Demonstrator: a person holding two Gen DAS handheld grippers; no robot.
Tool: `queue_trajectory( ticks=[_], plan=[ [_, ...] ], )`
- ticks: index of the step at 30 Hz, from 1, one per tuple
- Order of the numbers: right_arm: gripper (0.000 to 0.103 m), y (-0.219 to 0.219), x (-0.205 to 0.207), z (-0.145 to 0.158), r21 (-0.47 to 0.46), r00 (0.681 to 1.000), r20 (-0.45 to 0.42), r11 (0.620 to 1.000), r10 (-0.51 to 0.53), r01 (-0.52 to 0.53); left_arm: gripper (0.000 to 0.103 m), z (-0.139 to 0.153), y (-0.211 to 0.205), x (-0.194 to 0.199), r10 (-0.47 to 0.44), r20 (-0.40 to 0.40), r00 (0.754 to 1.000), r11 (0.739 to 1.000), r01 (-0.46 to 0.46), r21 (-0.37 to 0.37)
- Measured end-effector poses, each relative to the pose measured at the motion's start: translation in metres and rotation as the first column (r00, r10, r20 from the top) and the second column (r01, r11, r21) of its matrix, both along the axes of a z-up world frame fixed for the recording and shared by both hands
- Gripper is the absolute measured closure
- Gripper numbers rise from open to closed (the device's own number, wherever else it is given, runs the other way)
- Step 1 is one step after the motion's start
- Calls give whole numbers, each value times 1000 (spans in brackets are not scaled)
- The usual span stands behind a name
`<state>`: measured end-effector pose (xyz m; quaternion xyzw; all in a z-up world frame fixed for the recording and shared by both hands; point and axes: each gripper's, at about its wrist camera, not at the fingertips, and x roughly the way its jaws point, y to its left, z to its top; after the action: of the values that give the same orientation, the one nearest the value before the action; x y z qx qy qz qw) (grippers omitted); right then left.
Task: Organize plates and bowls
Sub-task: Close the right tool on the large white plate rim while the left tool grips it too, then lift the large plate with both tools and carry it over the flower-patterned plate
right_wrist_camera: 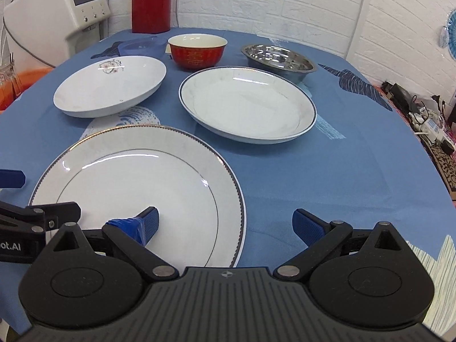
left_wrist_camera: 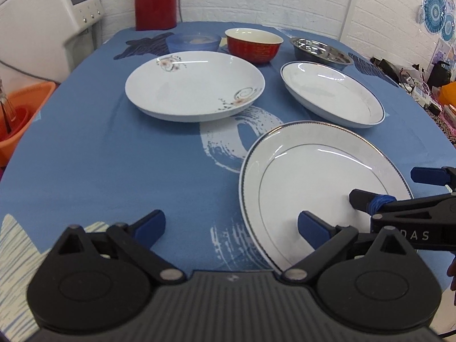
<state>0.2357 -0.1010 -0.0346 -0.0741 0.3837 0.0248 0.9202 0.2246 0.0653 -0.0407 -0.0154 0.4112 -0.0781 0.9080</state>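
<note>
From the left wrist camera, the left gripper [left_wrist_camera: 231, 226] stands wide open and empty above the blue tablecloth [left_wrist_camera: 99, 154], its right finger over the near rim of the flat rimmed plate [left_wrist_camera: 313, 182], its left finger over bare cloth, which lies clear to the left. The right gripper [left_wrist_camera: 384, 188] enters from the right edge with one tip over that plate; the letters "DAS" show on its body. Beyond lie the flowered plate [left_wrist_camera: 193, 85] and the blue-edged plate [left_wrist_camera: 330, 91], apart from each other, then a blue plastic bowl [left_wrist_camera: 193, 42], red bowl [left_wrist_camera: 253, 45] and steel bowl [left_wrist_camera: 320, 52] in a row near the far table edge, all upright, mouths upward. From the right wrist camera, the right gripper [right_wrist_camera: 225, 226] is also spread wide, holding nothing, straddling the flat rimmed plate's [right_wrist_camera: 136, 176] right rim; open cloth lies to its right. The left gripper [right_wrist_camera: 42, 213] reads "ot.AI". The red bowl [right_wrist_camera: 196, 51] bears gold characters. A red thermos [right_wrist_camera: 150, 1] stands at the back.
</note>
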Motion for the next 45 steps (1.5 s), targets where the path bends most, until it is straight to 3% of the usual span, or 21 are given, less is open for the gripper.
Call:
queue_trajectory(
  ticks=[2,5,8,12,15,17,19,20,25,29,36,41,45],
  plan=[
    [15,-4,0,-2,41,1000,-4,999,-4,4,17,-1,0,0,0,10,1000,1000,0,15],
    [12,-18,4,-7,178,998,-38,983,-41,47,20,1,-1,0,-23,9,1000,1000,23,13],
    [12,-16,-1,-10,163,1000,-3,987,6,-6,20,0,-3,0,-25,14,1000,1000,25,18],
    [12,-13,3,-7,157,999,-42,988,22,-16,19,0,-5,-1,-22,21,1000,1000,22,16],
    [23,-10,-1,-6,154,997,-15,986,73,-70,22,-1,-5,-2,-21,28,999,1000,20,16],
    [61,-9,-5,-3,163,994,18,981,103,-105,49,2,-5,-4,-30,46,999,1000,30,0],
    [72,-12,-3,-1,164,996,17,982,87,-88,68,4,-7,-4,-52,43,998,998,53,-30],
    [77,-15,-2,-1,172,997,16,982,79,-81,71,5,-9,-3,-54,41,998,998,56,-31],
    [78,-13,-5,-3,172,998,28,983,54,-58,86,7,-7,2,-32,14,999,996,33,-82],
    [77,-6,-9,-2,199,999,18,979,41,-44,86,8,-1,2,-16,7,1000,997,17,-76],
    [74,23,-16,12,264,993,62,958,102,-114,86,23,39,-5,45,22,999,996,-43,-80],
    [73,51,-13,5,286,987,47,945,153,-160,86,22,63,-15,88,37,995,996,-88,-16],
    [72,72,-10,-2,300,984,26,938,176,-175,86,16,82,-16,133,30,991,991,-133,-6]
  ],
)
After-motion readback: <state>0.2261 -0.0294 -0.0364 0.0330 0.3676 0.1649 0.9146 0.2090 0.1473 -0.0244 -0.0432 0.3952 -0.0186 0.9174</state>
